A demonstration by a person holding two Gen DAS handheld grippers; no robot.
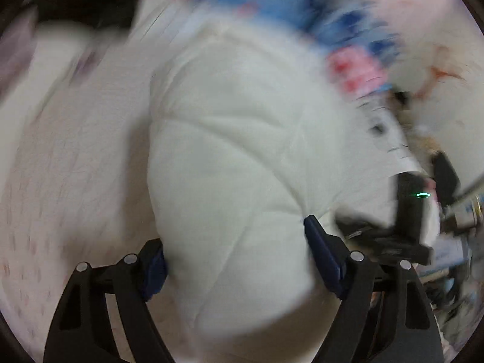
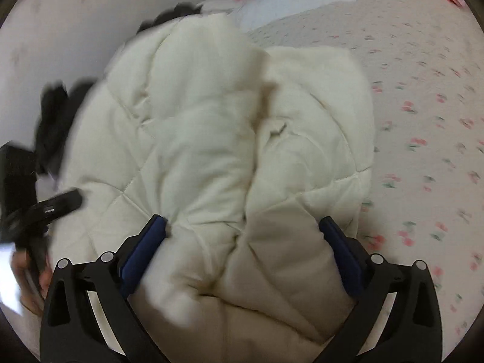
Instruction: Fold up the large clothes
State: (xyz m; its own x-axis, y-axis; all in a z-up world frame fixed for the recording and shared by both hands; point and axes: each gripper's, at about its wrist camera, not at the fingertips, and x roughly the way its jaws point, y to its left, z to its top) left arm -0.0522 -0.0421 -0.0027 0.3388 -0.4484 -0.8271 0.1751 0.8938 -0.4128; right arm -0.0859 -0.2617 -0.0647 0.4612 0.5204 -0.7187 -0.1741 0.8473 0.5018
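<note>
1. Though smeared by motion, left wrist view filled with a cream-white quilted jacket (image 1: 230,139), lying puffed up on a pale bedsheet (image 1: 60,181) printed with small pink marks.
2. Left gripper (image 1: 239,248) at the bottom of that view, black fingers with dark blue pads spread wide apart, pointing down at the jacket.
3. Jacket's padded bulk swelling up into the whole gap between those two pads; far-side pad touching the cloth where creases gather. Too blurred to tell whether squeezing the cloth or only resting against it.
4. Beyond the jacket, toward the top of the left view, a blue and pink patterned fabric (image 1: 348,60), blurred past reading.
5. Sharper in the right wrist view: same jacket (image 2: 211,139) folded in on itself, one thick quilted part laid over the middle, diamond stitching visible.
6. Right gripper (image 2: 245,224) low in that view, blue-padded fingers standing at full spread above the jacket's near end, clamping nothing; one tip just touching a dimple in the cloth, the other over the jacket's edge near the sheet.
7. To the right of the jacket, bedsheet (image 2: 423,121) scattered with small red-and-green cherry prints.
8. Against the jacket's left edge, a dark garment (image 2: 54,115), blurred.
9. At the lower left rim, person's left hand (image 2: 30,278) around a black handle.
</note>
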